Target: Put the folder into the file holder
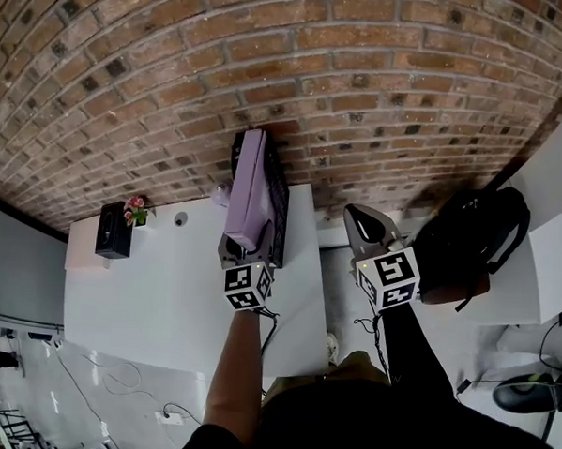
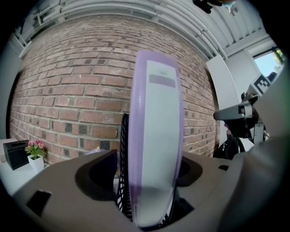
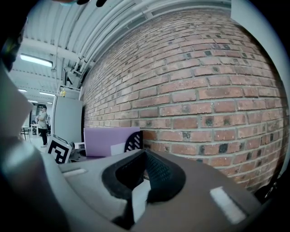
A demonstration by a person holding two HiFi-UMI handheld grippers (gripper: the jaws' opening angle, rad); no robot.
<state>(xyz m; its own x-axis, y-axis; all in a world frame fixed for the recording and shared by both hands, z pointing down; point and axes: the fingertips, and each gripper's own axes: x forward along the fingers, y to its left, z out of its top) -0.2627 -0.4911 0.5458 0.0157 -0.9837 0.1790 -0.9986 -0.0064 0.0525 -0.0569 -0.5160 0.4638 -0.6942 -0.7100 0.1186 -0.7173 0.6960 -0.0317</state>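
**Folder in the holder, grip let go**

The purple folder (image 1: 250, 184) stands upright in the black mesh file holder (image 1: 278, 205) at the far edge of the table (image 1: 165, 288), by the brick wall. The left gripper (image 1: 248, 255) has its jaws spread wide either side of the folder's near edge and grips nothing. The right gripper (image 1: 364, 223) hangs well off to the right, jaws together and empty. The placing looks done — the next move is probably a straight pull back without snagging the folder.

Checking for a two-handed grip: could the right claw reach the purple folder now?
Probably yes: the right claw hangs just beyond the right edge of the table, with nothing between it and the folder.
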